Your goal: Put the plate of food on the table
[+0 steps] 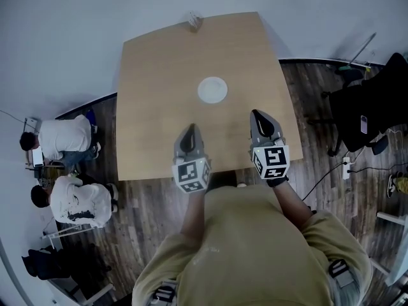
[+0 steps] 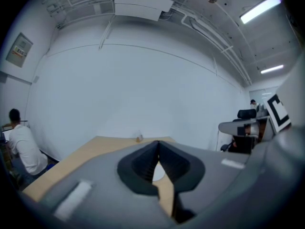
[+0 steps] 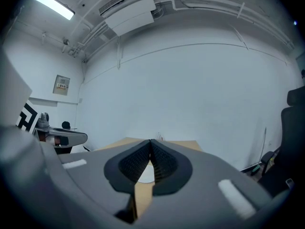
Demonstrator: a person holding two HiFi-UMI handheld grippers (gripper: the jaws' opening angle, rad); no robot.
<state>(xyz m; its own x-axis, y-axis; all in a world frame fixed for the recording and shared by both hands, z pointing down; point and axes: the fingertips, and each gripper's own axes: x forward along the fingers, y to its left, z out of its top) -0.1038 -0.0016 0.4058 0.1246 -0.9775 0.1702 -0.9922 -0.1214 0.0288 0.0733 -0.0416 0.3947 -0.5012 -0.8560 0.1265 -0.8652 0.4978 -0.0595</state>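
Note:
A round white plate [image 1: 212, 90] lies flat near the middle of the light wooden table [image 1: 153, 75]; I can make out no food on it. My left gripper [image 1: 189, 129] hovers over the table's near part, short of the plate and slightly left of it, shut with nothing between its jaws. My right gripper [image 1: 258, 115] is beside it, short of the plate and to its right, also shut and empty. In the left gripper view the shut jaws [image 2: 158, 143] frame a sliver of the plate [image 2: 158, 171]. The right gripper view shows the same past its tips [image 3: 150, 141], with the plate [image 3: 145, 174] below them.
A small object [image 1: 194, 21] stands at the table's far edge. Two seated people [image 1: 64, 139] [image 1: 76, 199] are on the floor side to the left. A black office chair [image 1: 376, 101] and a power strip with cables [image 1: 346, 167] are to the right.

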